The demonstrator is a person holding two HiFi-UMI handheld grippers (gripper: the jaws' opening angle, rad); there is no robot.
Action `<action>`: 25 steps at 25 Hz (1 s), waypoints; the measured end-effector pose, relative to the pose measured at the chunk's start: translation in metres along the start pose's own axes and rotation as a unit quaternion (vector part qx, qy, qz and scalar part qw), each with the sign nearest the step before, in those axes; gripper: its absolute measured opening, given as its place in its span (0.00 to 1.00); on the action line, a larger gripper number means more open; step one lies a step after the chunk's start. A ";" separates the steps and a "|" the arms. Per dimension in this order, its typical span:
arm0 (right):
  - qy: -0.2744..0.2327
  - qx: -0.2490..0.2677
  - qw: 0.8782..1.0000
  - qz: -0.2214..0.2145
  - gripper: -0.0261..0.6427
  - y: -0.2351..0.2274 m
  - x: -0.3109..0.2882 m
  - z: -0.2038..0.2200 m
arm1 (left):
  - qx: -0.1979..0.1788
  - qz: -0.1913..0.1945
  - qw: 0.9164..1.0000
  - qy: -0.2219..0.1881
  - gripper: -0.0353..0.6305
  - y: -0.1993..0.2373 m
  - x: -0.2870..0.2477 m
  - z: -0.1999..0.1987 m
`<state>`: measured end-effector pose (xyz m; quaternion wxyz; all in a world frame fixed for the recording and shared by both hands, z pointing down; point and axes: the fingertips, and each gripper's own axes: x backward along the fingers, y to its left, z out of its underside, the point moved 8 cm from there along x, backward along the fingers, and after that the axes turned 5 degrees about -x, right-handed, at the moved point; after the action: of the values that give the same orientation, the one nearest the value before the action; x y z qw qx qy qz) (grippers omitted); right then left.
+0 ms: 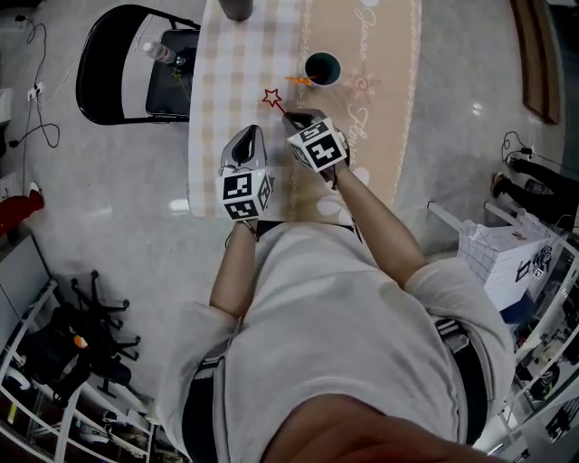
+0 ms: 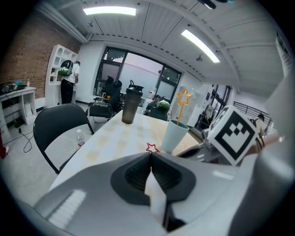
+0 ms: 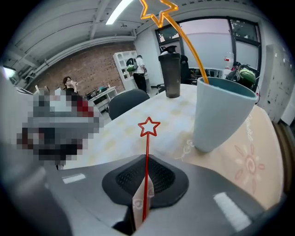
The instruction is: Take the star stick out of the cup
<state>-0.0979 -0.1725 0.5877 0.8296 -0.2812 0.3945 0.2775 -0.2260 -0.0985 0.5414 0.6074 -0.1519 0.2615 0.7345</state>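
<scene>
A teal cup stands on the table with an orange star stick leaning out of it. In the right gripper view the cup is just ahead on the right, and the orange star stick rises from it to the top edge. My right gripper is shut on a thin red star stick, which points forward, clear of the cup. In the head view the red star shows just beyond that gripper. My left gripper is beside it, shut and empty.
A dark shaker bottle stands at the table's far end. A black folding chair holding a water bottle sits to the table's left. The tablecloth is checked on the left and beige with print on the right.
</scene>
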 end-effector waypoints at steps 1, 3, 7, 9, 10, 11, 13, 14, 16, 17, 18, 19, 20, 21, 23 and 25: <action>0.002 -0.001 1.000 0.006 0.06 -0.003 -0.001 0.000 | 0.002 0.006 1.000 0.001 0.06 -0.001 -0.005 0.000; 0.003 -0.006 1.000 0.017 0.07 -0.008 -0.004 0.001 | 0.002 0.022 1.000 0.000 0.06 -0.001 -0.013 0.000; -0.001 -0.018 0.999 0.026 0.07 -0.010 -0.008 0.003 | -0.009 0.048 0.999 -0.006 0.06 -0.002 -0.025 -0.007; -0.005 -0.018 0.999 0.033 0.08 -0.012 -0.008 0.003 | -0.018 0.059 0.998 -0.008 0.06 -0.006 -0.029 -0.010; -0.007 -0.018 0.999 0.035 0.12 -0.014 -0.007 0.004 | -0.024 0.065 0.998 -0.009 0.06 -0.009 -0.030 -0.012; -0.010 -0.019 0.999 0.036 0.19 -0.014 -0.007 0.004 | -0.029 0.071 0.997 -0.011 0.06 -0.011 -0.032 -0.013; -0.023 -0.026 0.999 0.040 0.23 -0.016 -0.001 0.005 | -0.038 0.081 0.996 -0.016 0.06 -0.014 -0.036 -0.016; -0.034 -0.031 0.998 0.045 0.22 -0.017 0.005 0.006 | -0.041 0.085 0.995 -0.020 0.06 -0.015 -0.038 -0.018; -0.060 -0.043 0.996 0.057 0.17 -0.018 0.023 0.011 | -0.044 0.095 0.994 -0.028 0.06 -0.019 -0.042 -0.023; -0.074 -0.048 0.994 0.063 0.14 -0.019 0.034 0.014 | -0.047 0.099 0.993 -0.031 0.06 -0.022 -0.045 -0.026; -0.087 -0.053 0.992 0.068 0.12 -0.019 0.044 0.019 | -0.052 0.103 0.993 -0.033 0.06 -0.025 -0.048 -0.029; -0.098 -0.059 0.991 0.072 0.10 -0.019 0.055 0.024 | -0.060 0.107 0.992 -0.035 0.06 -0.028 -0.049 -0.032; -0.109 -0.065 0.989 0.076 0.06 -0.019 0.065 0.029 | -0.069 0.112 0.991 -0.038 0.06 -0.031 -0.051 -0.036; -0.120 -0.070 0.987 0.081 0.04 -0.018 0.075 0.034 | -0.076 0.119 0.989 -0.041 0.06 -0.035 -0.052 -0.039; -0.141 -0.082 0.983 0.091 0.04 -0.017 0.093 0.044 | -0.083 0.133 0.986 -0.048 0.06 -0.043 -0.055 -0.045; -0.152 -0.096 0.979 0.097 0.04 -0.015 0.107 0.055 | -0.081 0.143 0.985 -0.052 0.10 -0.050 -0.060 -0.048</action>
<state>-0.0032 -0.1197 0.5333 0.8181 -0.2748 0.2610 0.4325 -0.1691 -0.1687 0.5249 0.4947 -0.1239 0.1881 0.8394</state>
